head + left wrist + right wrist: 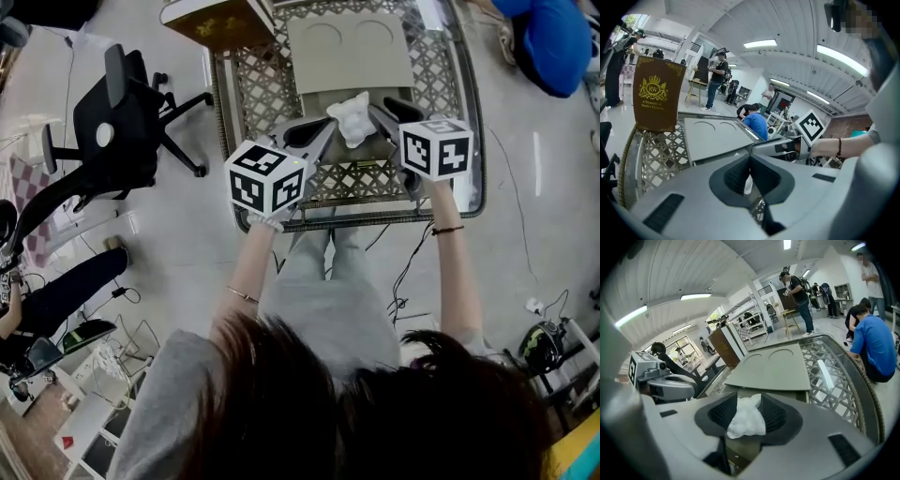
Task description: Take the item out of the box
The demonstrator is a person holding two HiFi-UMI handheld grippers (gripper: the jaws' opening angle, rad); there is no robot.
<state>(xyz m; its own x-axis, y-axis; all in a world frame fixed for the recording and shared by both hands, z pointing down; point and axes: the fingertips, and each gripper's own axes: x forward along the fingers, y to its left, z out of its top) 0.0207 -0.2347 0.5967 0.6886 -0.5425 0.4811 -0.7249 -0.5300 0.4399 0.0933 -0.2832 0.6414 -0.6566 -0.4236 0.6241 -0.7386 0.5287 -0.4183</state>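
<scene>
A crumpled white item (353,118) hangs at the front of the grey box (323,101), whose flat lid (349,52) with two round dents lies open behind it. My right gripper (382,114) comes in from the right. In the right gripper view its jaws stand apart with the white item (746,418) between the ribbed pads (774,414). My left gripper (328,126) reaches the item's left edge. In the left gripper view its jaws (750,159) meet at the tips, and a white sliver (747,184) shows in the slit; whether it is pinched I cannot tell.
The box sits on a glass-topped lattice table (375,217). A brown crested box (220,21) stands at its far left corner. A black office chair (122,122) is left of the table. A person in blue (553,37) crouches at the far right.
</scene>
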